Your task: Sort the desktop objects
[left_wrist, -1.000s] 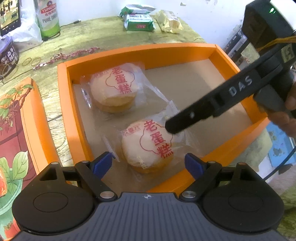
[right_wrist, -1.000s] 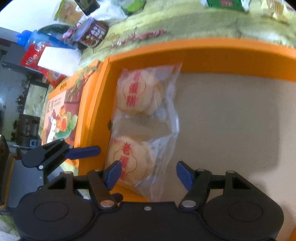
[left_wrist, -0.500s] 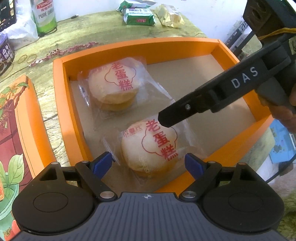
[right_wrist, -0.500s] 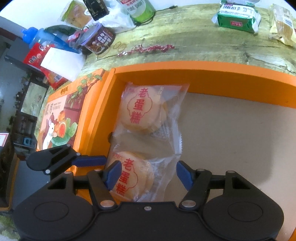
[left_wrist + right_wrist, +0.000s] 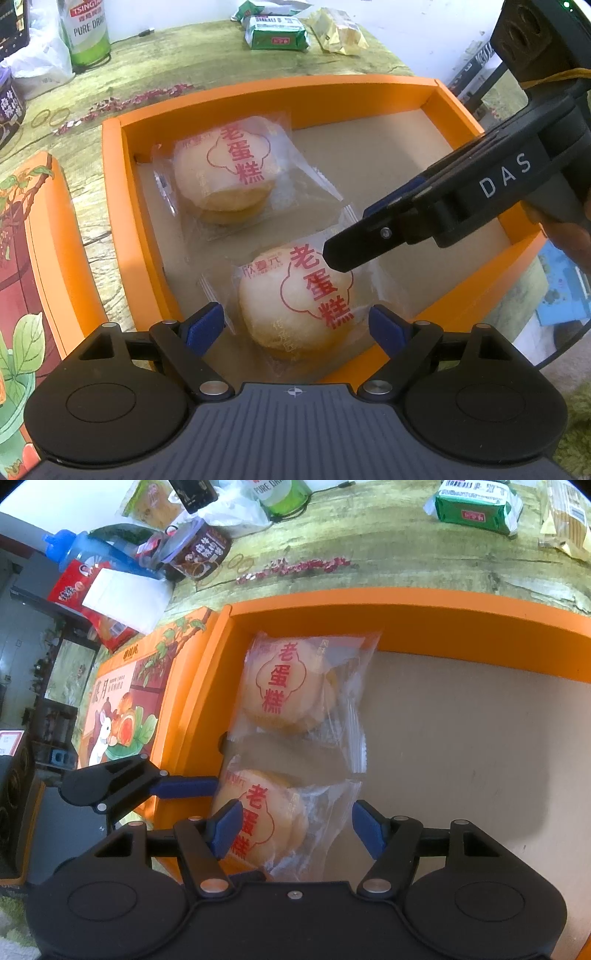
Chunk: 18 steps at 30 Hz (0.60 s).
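Green-patterned surface (image 5: 207, 62) carries the orange box (image 5: 114, 206) | two wrapped cakes inside, near cake (image 5: 295, 299) at 6 o'clock | your left gripper (image 5: 295, 328) and right gripper (image 5: 295, 827) fingers apart, empty | packing continues; next fetch the green packet (image 5: 279, 35) at 12 o'clock.

- The orange box (image 5: 114, 206) sits open on the desk (image 5: 207, 62), a shallow tray with upright orange walls and a plain tan cardboard floor, bare over its right part.
- The far cake (image 5: 225, 170) lies flat in the box's left rear corner: a round, pale yellow sponge cake sealed in a clear wrapper printed with red characters inside a red outline.
- The near cake (image 5: 295, 299) is its twin, flat on the floor just in front of the far one, by the left wall and the front edge. Their wrappers touch or slightly overlap.
- Below my own view, the near cake's wrapper looks crinkled at its right edge (image 5: 325, 812).
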Tool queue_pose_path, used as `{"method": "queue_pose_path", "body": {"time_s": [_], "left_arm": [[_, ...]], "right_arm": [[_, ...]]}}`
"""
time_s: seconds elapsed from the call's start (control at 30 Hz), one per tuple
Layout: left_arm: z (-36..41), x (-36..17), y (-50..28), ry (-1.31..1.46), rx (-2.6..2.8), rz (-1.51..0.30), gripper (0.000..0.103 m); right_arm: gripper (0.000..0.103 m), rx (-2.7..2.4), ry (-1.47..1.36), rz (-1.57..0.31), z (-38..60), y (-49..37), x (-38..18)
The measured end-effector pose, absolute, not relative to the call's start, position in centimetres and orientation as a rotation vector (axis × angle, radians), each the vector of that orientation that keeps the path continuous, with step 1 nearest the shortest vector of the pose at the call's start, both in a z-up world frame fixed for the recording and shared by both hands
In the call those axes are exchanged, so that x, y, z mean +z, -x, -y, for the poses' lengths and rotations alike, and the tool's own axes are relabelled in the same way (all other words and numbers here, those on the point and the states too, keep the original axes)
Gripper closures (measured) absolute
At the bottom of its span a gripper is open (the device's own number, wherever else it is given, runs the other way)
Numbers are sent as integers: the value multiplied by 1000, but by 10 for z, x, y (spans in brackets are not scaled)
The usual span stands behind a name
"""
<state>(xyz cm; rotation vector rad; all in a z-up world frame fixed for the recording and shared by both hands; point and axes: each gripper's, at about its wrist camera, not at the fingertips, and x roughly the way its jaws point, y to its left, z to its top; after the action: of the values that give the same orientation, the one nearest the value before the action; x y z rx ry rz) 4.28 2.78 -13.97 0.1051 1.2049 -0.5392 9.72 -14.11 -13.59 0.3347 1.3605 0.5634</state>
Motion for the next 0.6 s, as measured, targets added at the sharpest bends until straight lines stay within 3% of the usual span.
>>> {"method": "queue_pose_path", "body": {"time_s": [0.6], "left_arm": [[-22, -141, -47, -113, -532, -1200, 15]], "right_arm": [[38, 562, -376, -1387, 151, -93, -143]]}}
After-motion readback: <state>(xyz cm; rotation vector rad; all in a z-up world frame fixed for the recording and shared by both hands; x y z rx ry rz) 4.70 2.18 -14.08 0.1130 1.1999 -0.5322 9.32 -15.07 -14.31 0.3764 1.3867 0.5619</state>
